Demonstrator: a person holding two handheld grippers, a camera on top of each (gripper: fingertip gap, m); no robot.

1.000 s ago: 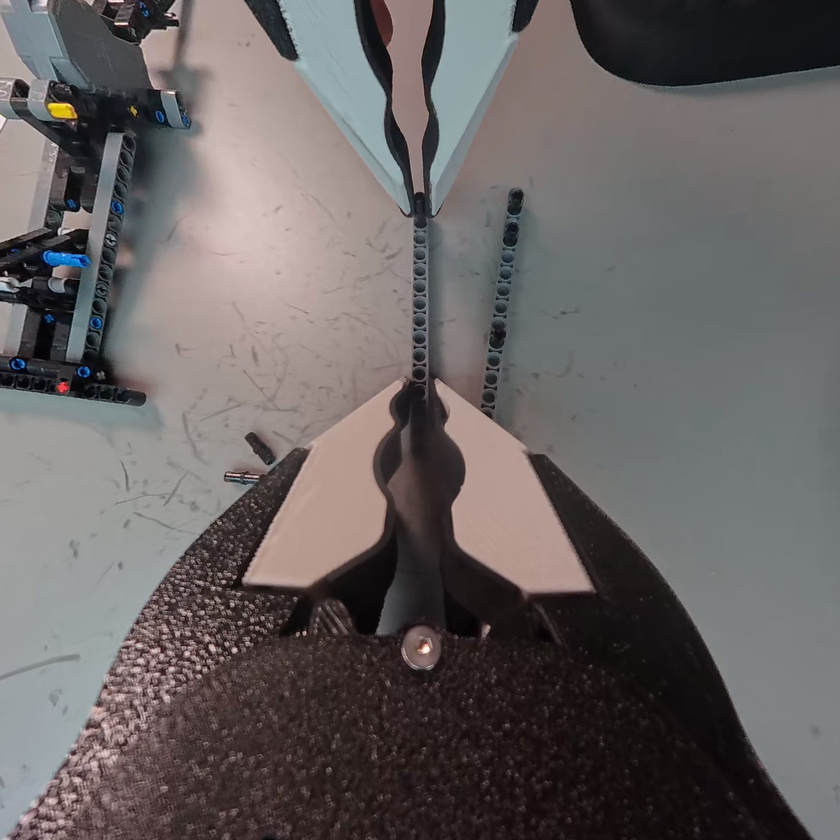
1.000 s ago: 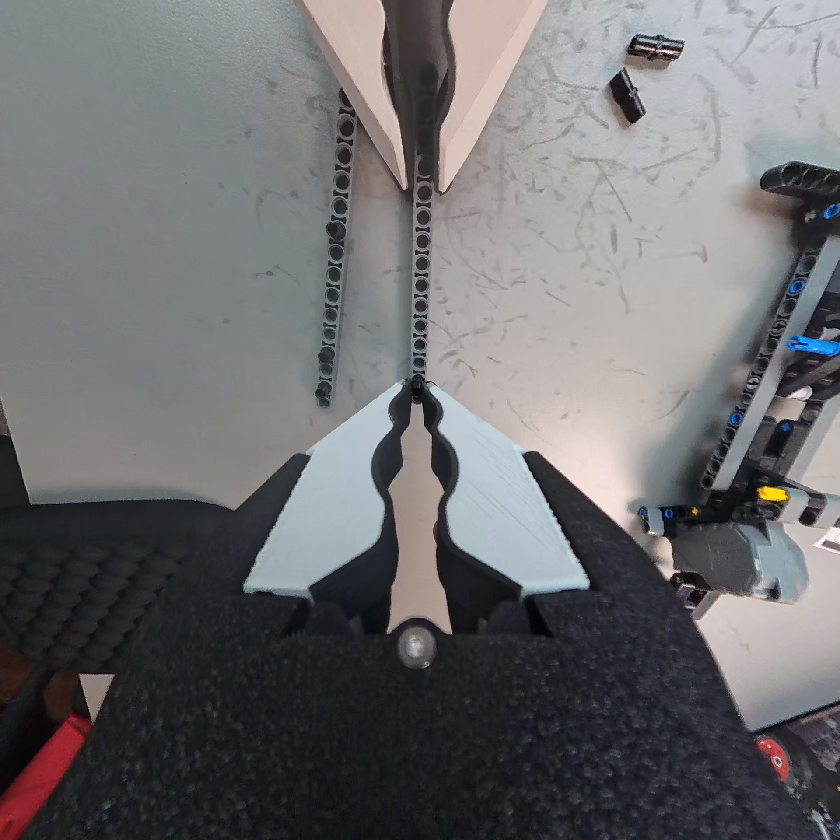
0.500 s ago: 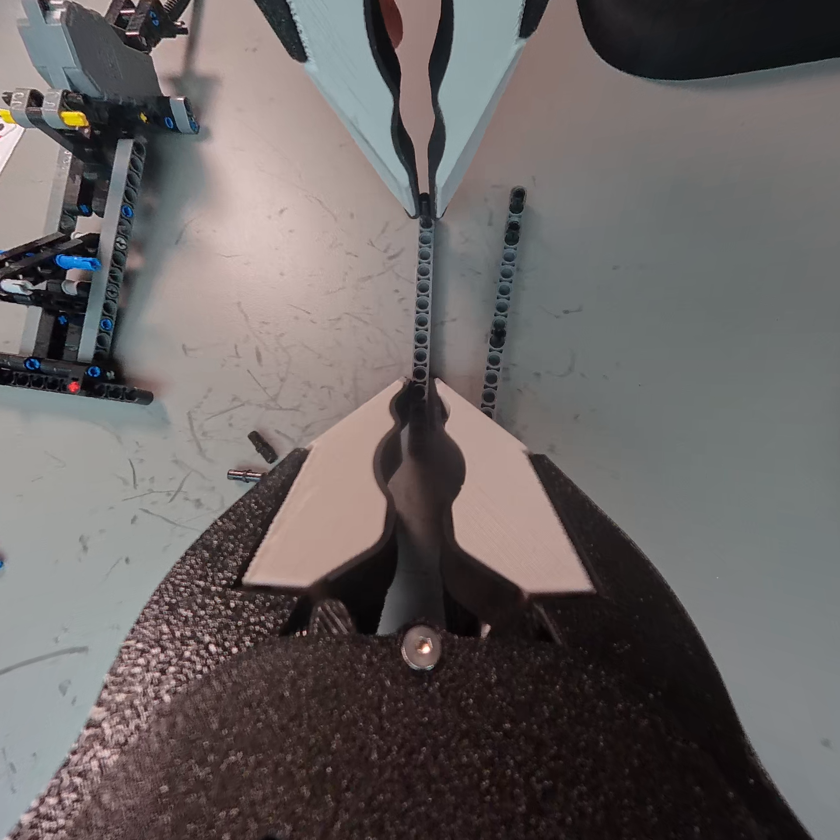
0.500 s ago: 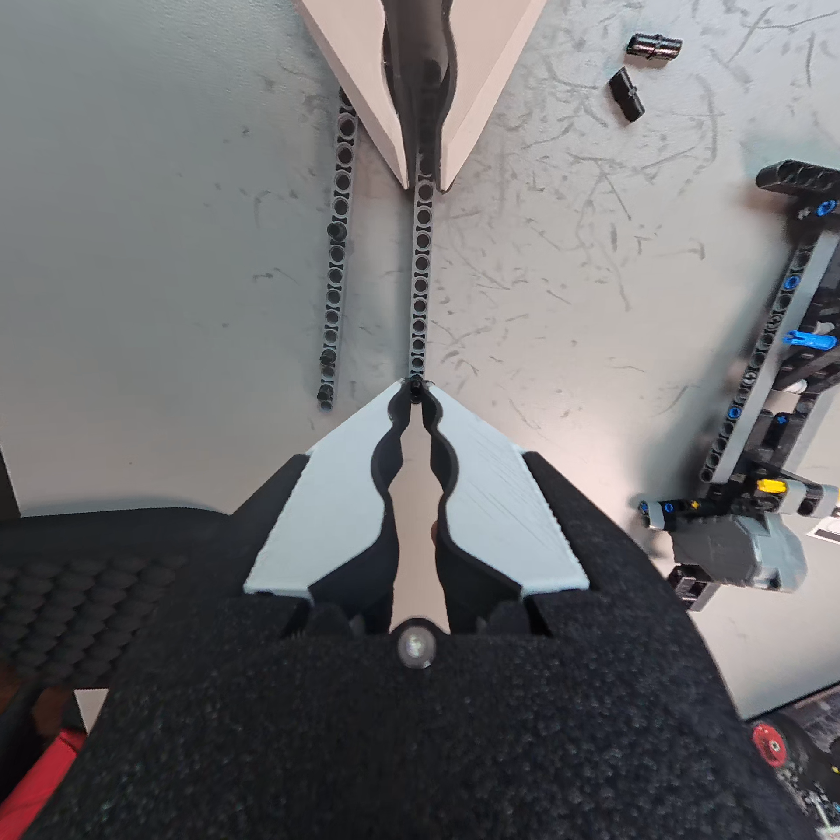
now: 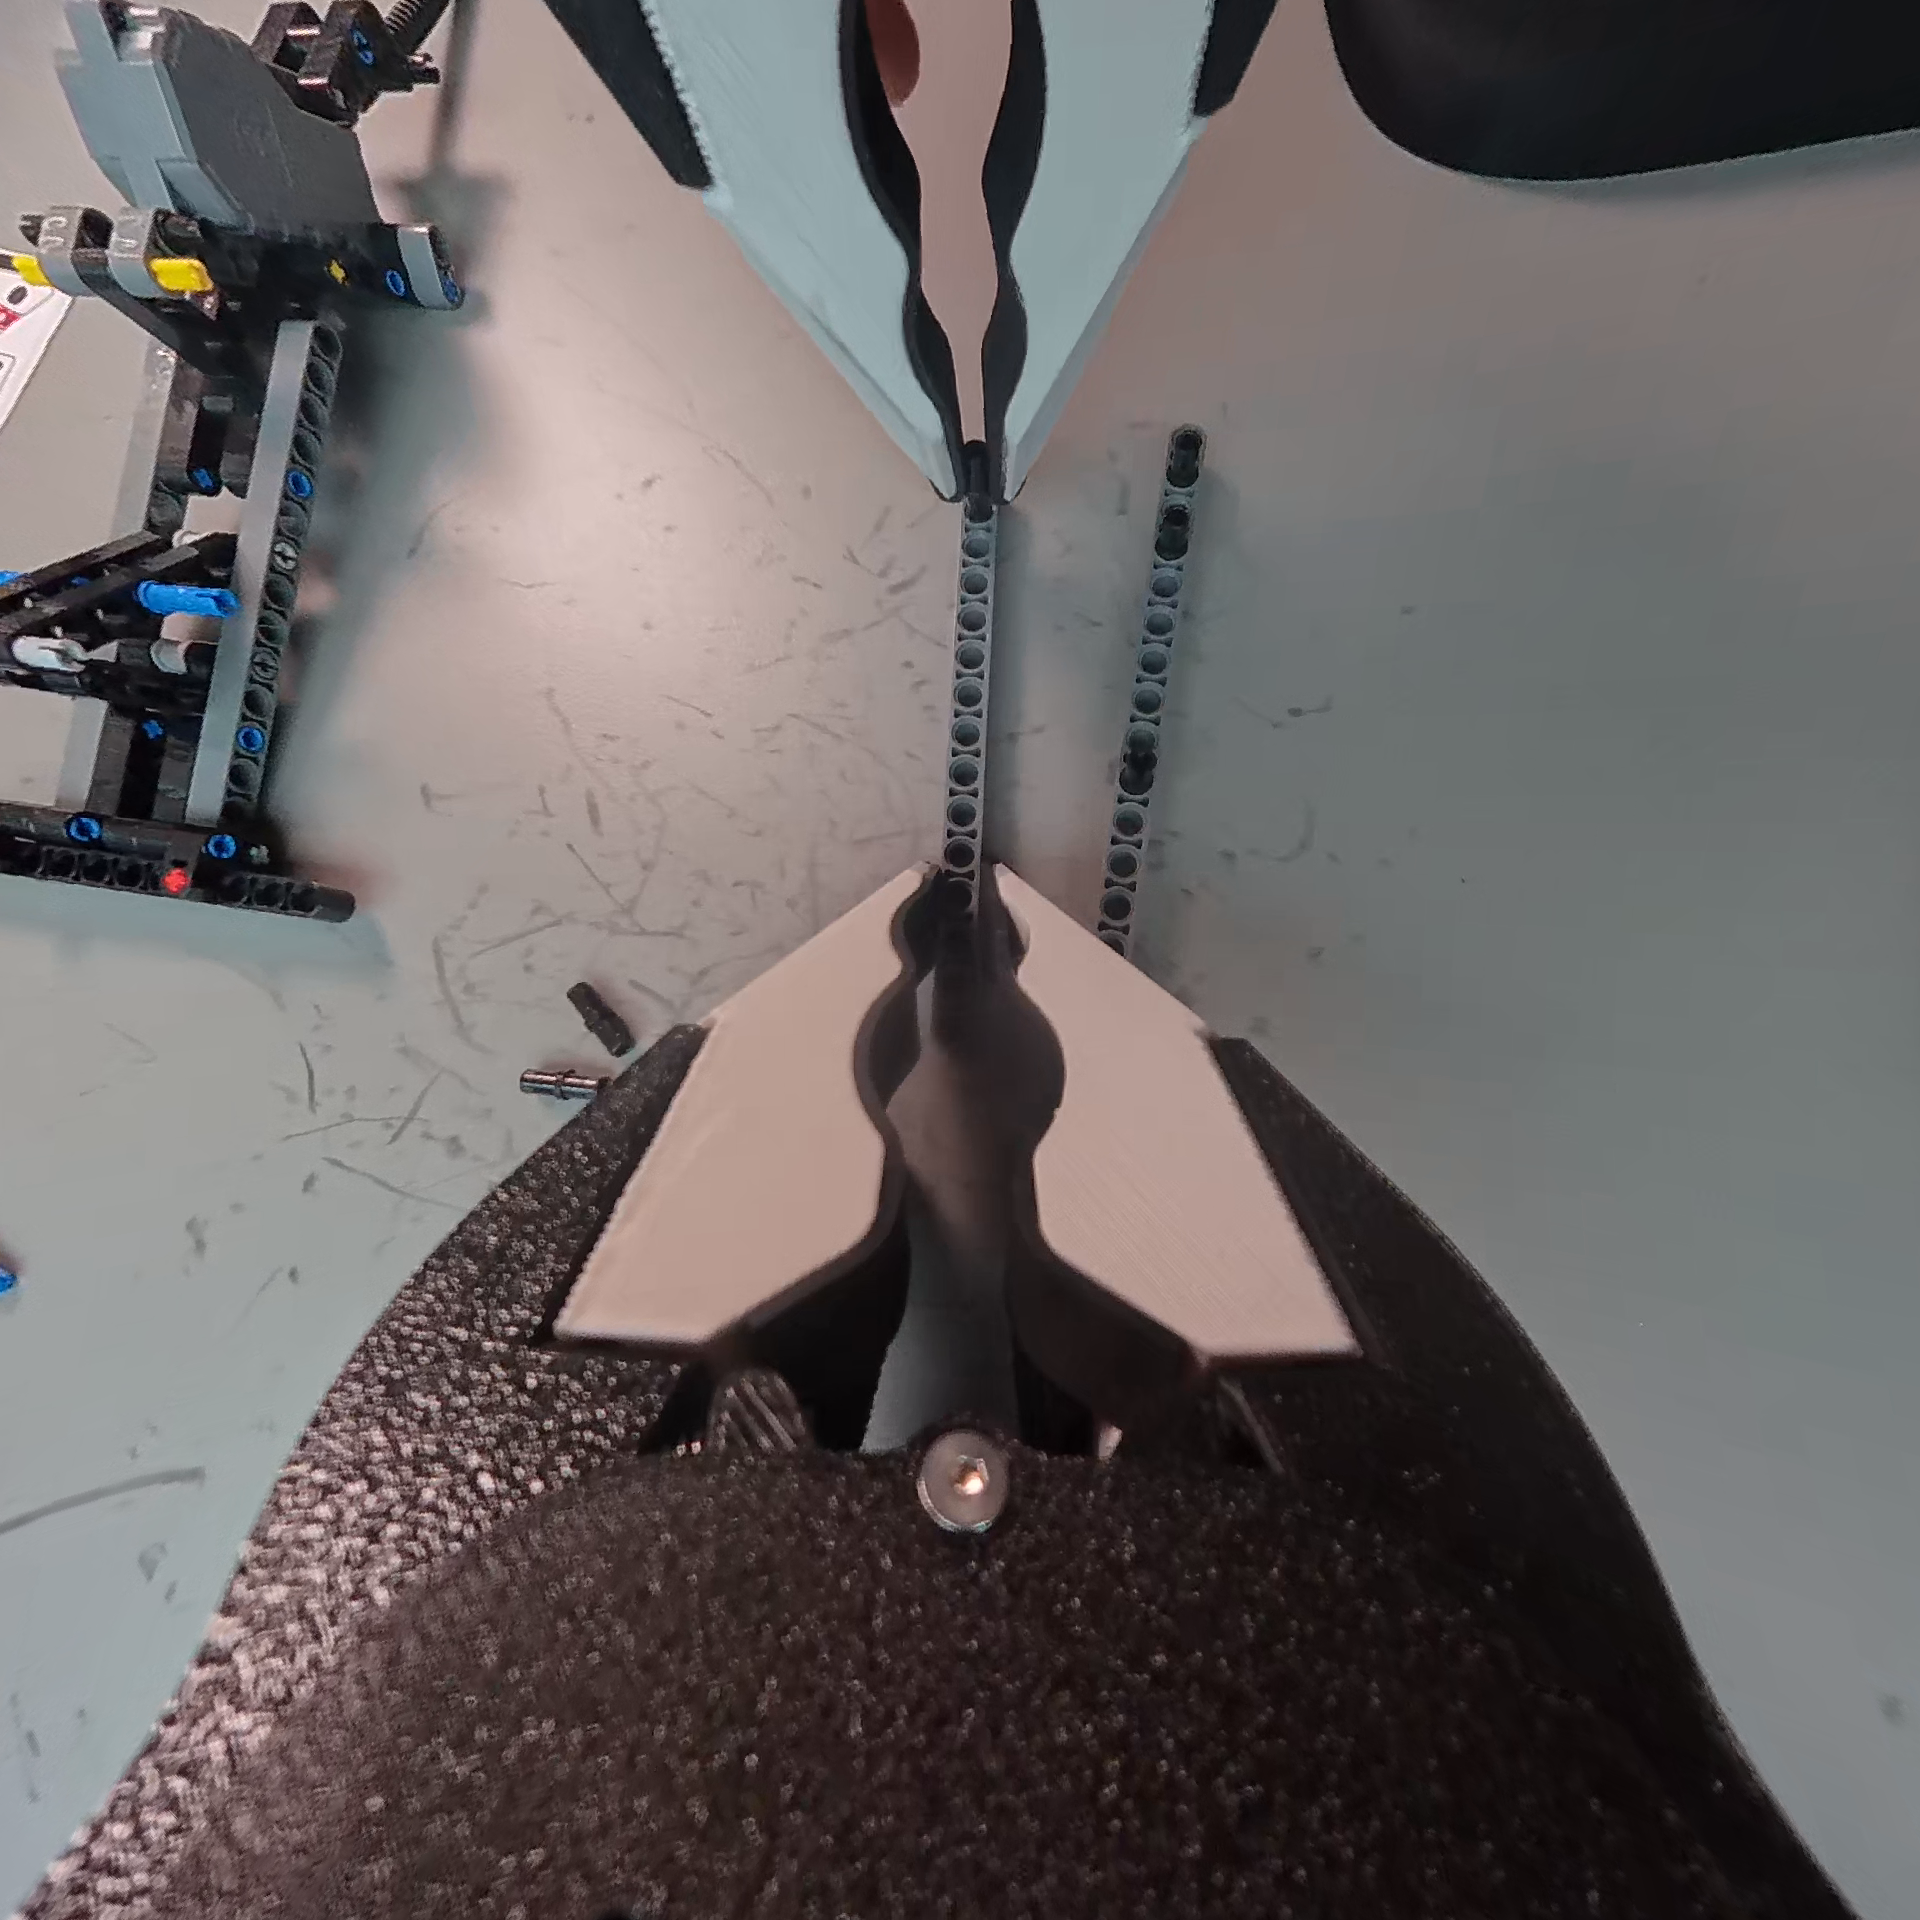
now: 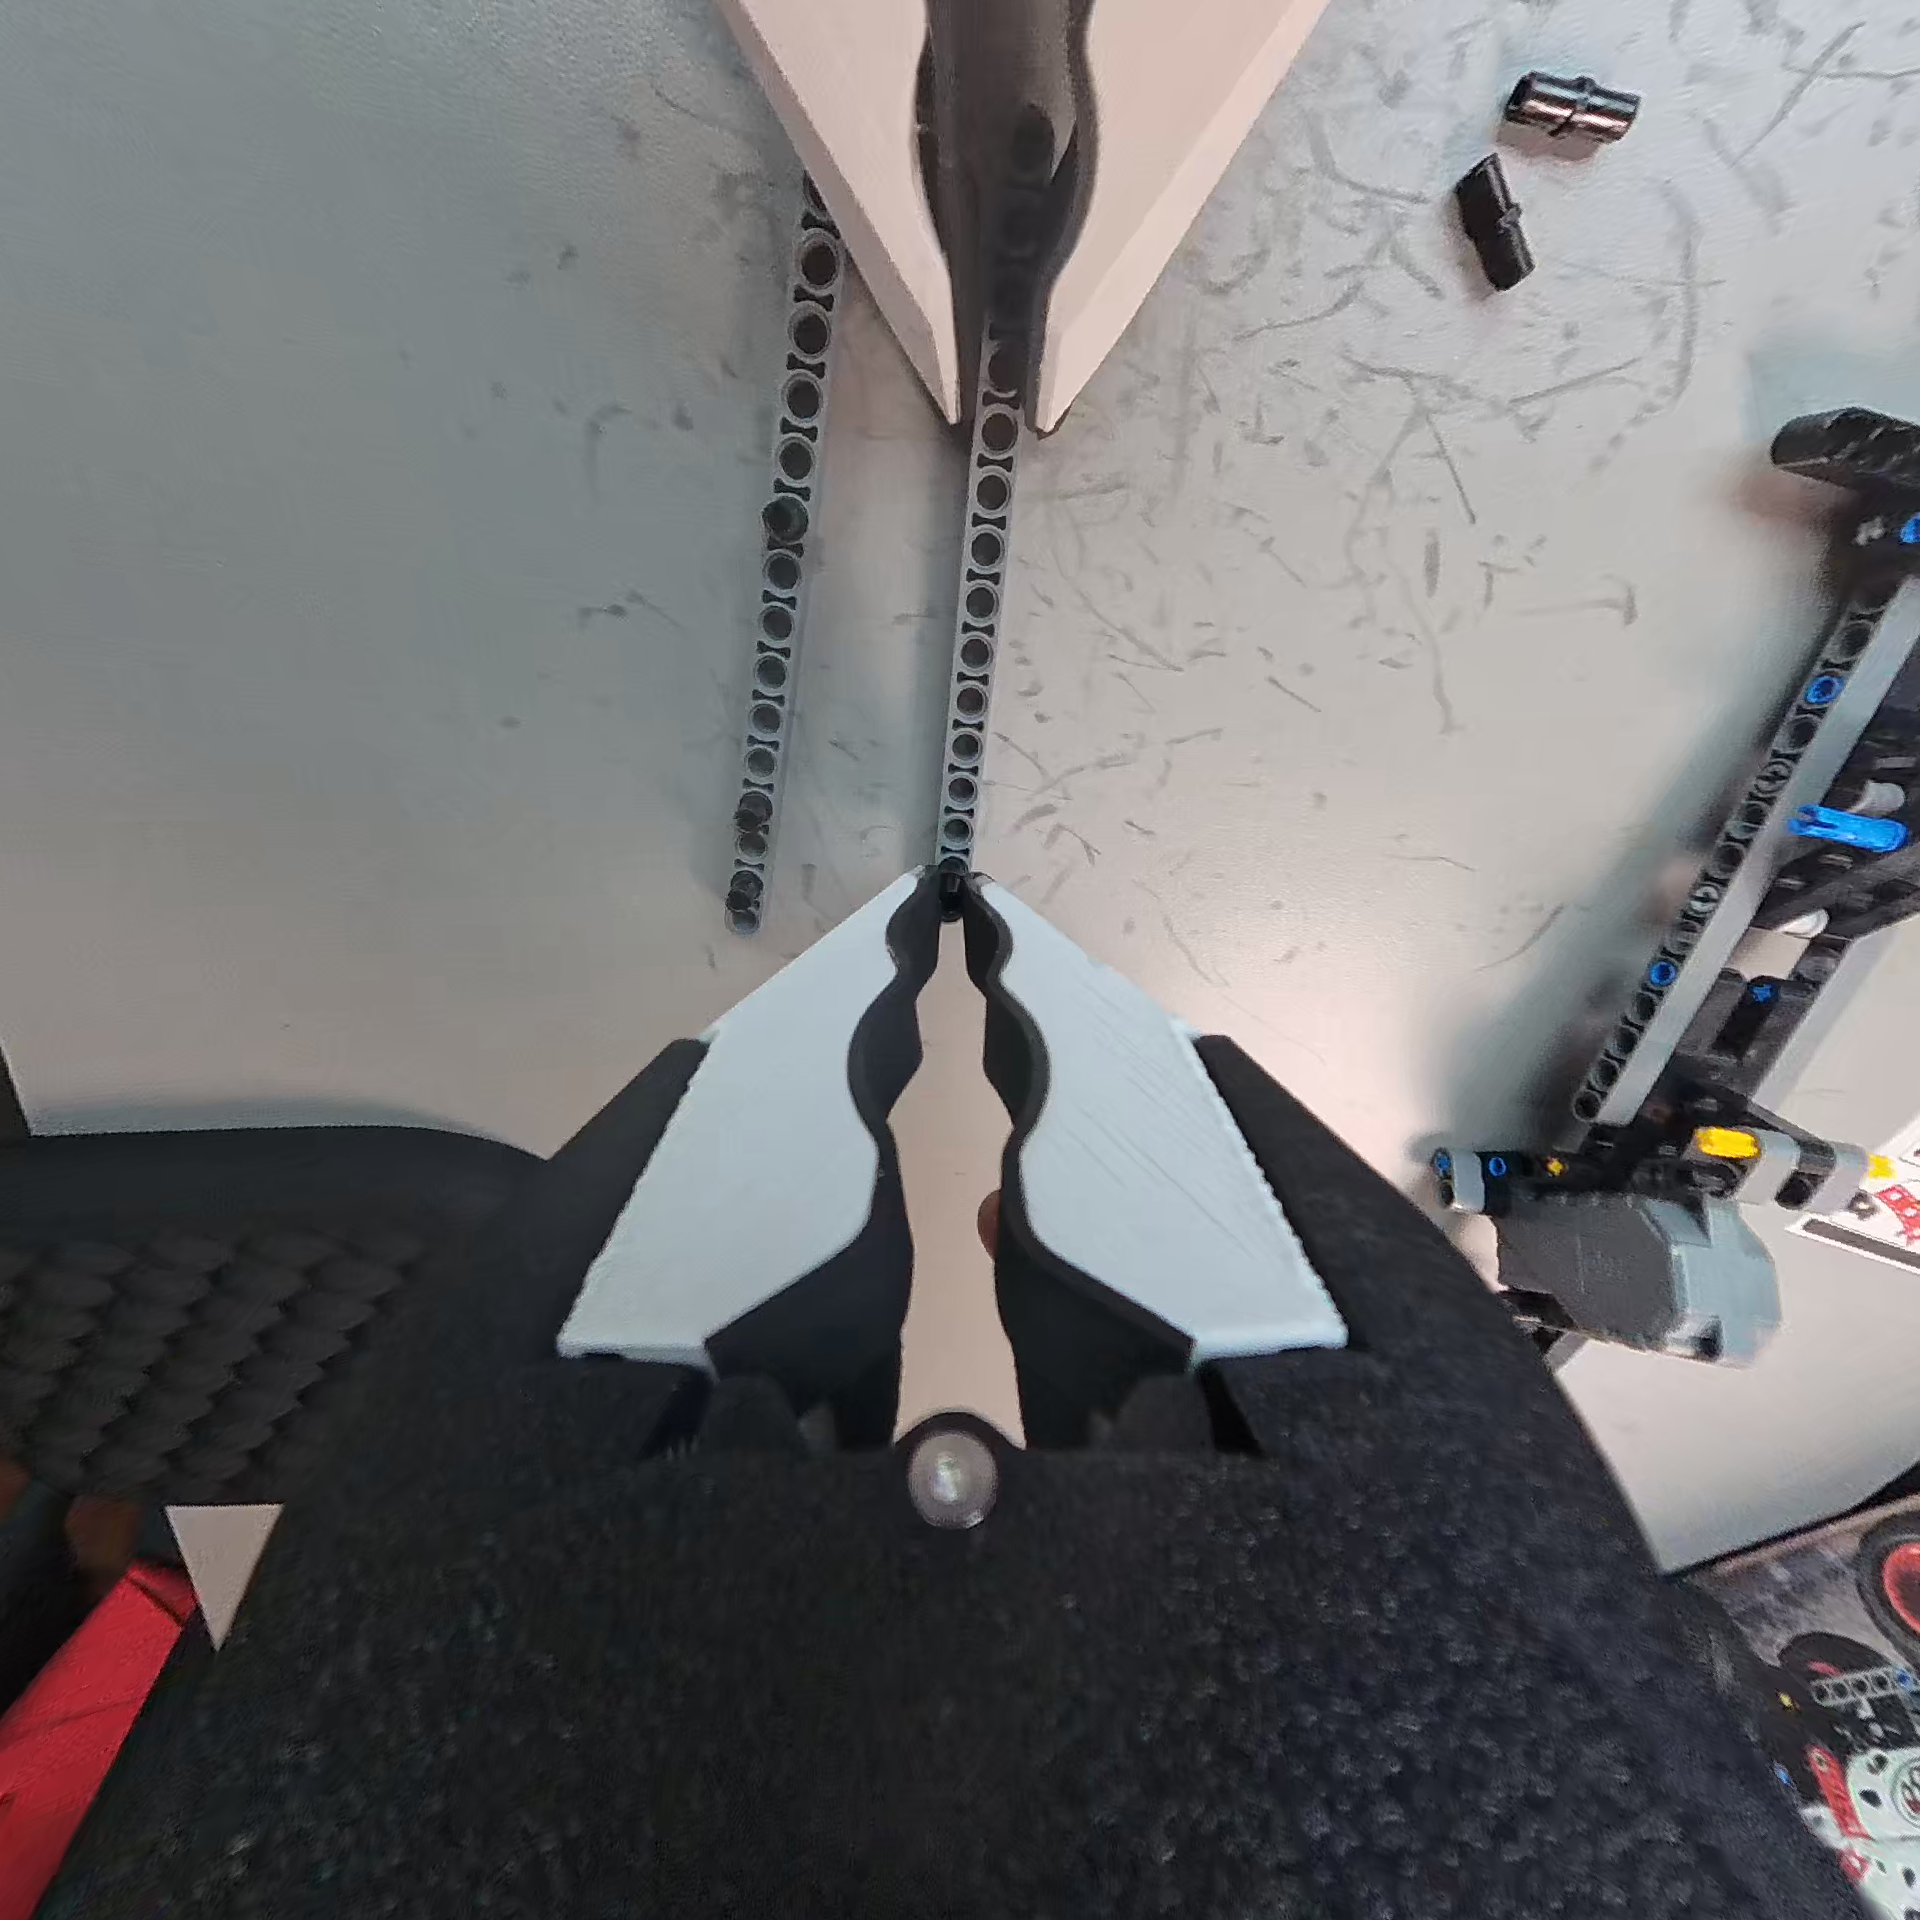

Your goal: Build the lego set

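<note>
My left gripper (image 5: 961,883) and right gripper (image 6: 951,883) each pinch one end of a long grey holed lego beam (image 5: 971,665), held between them above the scratched grey table (image 5: 1558,727). A second grey holed beam (image 5: 1148,691) lies just beside it; the half-built black-and-grey lego frame (image 6: 1766,883) sits well apart.

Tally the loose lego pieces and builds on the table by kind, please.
Long grey beams: 2, one held at both ends, one lying beside it
Small black pins: 2
Partly built assembly: 1
Total: 5
</note>
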